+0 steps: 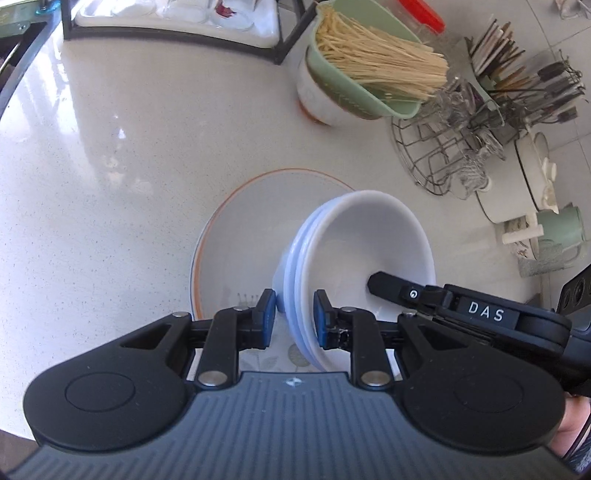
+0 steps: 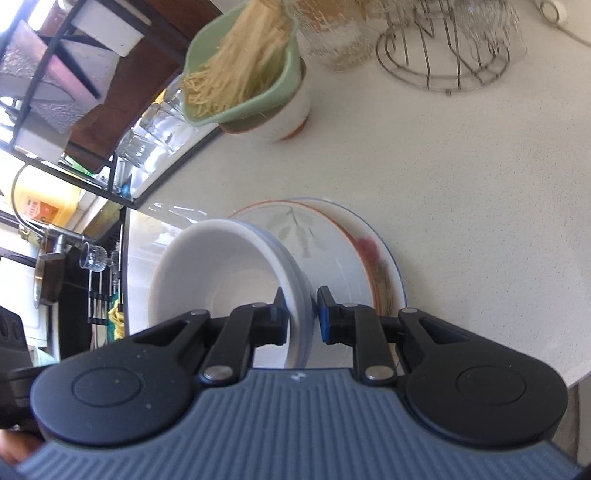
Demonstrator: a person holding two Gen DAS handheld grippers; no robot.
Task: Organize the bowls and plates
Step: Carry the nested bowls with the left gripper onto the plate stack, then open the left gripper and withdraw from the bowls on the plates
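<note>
A stack of nested white bowls (image 1: pixel 362 243) is tilted on its side above a floral plate with an orange rim (image 1: pixel 240 221) that lies on the counter. My left gripper (image 1: pixel 294 319) straddles the near rims of the stack, its pads on either side. My right gripper (image 2: pixel 302 314) clamps the opposite rim of the same bowl stack (image 2: pixel 221 273); one of its fingers (image 1: pixel 391 288) reaches inside the bowl in the left wrist view. In the right wrist view the orange-rimmed plate (image 2: pixel 332 254) sits on a second plate with a blue rim (image 2: pixel 395 269).
A white bowl holding a green colander of dry noodles (image 1: pixel 369 74) stands behind. A wire rack of glasses (image 1: pixel 454 147), a cutlery holder (image 1: pixel 517 74), a white pot (image 1: pixel 517 177) and a green mug (image 1: pixel 561 229) stand at the right. A black-framed tray (image 1: pixel 177 22) is at the back. The counter edge (image 2: pixel 576 380) is close on the right.
</note>
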